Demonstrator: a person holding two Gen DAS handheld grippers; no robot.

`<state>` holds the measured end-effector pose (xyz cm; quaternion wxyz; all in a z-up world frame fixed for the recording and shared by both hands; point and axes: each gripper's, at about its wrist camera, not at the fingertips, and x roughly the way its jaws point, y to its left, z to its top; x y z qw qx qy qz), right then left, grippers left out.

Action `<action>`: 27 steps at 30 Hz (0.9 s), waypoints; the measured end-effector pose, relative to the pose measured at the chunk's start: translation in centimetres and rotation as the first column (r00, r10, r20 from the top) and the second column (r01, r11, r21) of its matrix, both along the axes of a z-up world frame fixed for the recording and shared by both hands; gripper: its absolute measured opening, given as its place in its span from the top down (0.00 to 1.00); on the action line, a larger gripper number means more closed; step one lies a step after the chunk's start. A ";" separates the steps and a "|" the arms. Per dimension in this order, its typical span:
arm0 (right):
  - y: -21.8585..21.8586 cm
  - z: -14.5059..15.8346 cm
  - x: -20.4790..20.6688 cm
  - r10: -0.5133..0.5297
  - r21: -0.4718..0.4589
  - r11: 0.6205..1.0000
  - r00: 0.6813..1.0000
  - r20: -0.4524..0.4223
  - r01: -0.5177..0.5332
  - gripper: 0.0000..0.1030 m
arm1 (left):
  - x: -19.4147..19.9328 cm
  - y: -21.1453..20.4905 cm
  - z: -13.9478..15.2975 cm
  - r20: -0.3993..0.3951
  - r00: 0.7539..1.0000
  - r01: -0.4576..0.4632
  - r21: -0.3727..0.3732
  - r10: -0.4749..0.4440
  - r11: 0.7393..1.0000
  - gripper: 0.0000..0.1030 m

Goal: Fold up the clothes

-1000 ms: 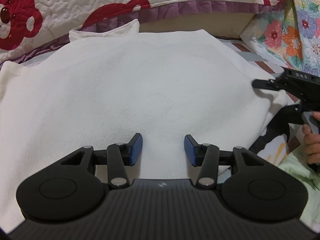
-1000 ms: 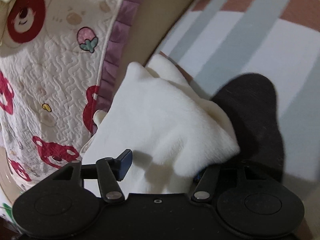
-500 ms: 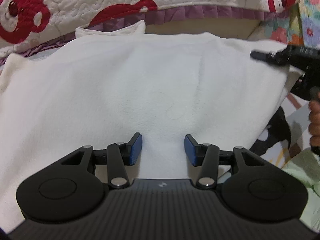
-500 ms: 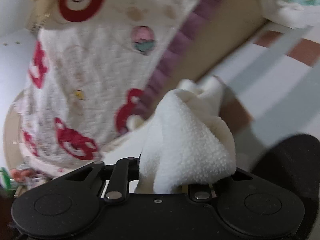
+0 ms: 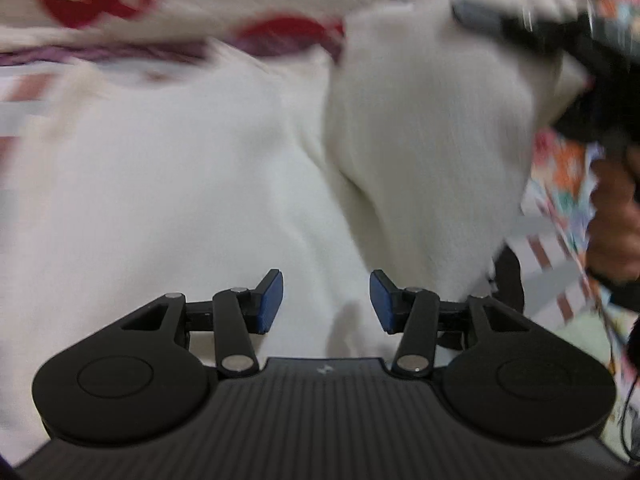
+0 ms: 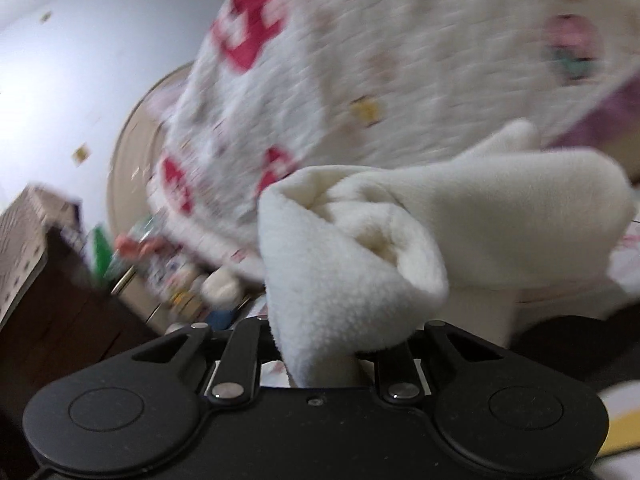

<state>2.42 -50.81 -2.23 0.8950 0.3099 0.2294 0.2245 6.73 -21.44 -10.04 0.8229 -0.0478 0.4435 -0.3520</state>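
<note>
The right gripper has its jaws clamped on a bunched corner of the white fleece garment. Carry it across smoothly while the left gripper, jaws apart just above the cloth, steadies it.

Bedroom in a home. Shown by a quilted bedspread printed with red bears and a strawberry, trimmed with a purple ruffle, lying along the far edge of a bed dressed in a striped sheet. Also a flower-print quilt at the right edge, a plain white wall, a dark wooden cabinet, and small clutter, too blurred to name, beside the bed.
</note>
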 end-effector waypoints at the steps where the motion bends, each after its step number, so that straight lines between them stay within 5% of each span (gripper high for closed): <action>1: 1.4 0.1 0.8 0.037 -0.013 0.999 0.999 -0.004 -0.037 0.78 | 0.8 1.8 0.8 0.009 0.999 -0.040 0.006 0.040 0.999 0.54; 6: 8.3 -2.1 3.9 0.178 -0.174 0.966 0.980 -0.088 -0.191 0.78 | 2.5 8.1 -2.3 -0.058 0.976 -0.207 0.051 0.210 0.977 0.57; 9: 11.8 -6.0 4.9 0.217 -0.270 0.926 0.956 -0.197 -0.265 0.78 | 1.6 9.3 -3.6 -0.057 0.967 -0.252 -0.030 0.250 0.967 0.57; 11: 13.4 -7.8 4.7 0.230 -0.319 0.900 0.946 -0.228 -0.295 0.78 | 1.8 8.8 -3.0 -0.035 0.972 -0.232 -0.003 0.232 0.973 0.56; 21: 15.9 -7.1 3.8 0.229 -0.458 0.839 0.954 -0.192 -0.294 0.77 | 3.6 11.4 -3.3 -0.111 0.959 -0.274 -0.109 0.262 0.956 0.57; 27: 16.6 -7.3 3.0 0.219 -0.534 0.806 0.967 -0.131 -0.255 0.77 | 3.5 12.9 -2.3 -0.033 0.956 -0.294 -0.167 0.293 0.941 0.59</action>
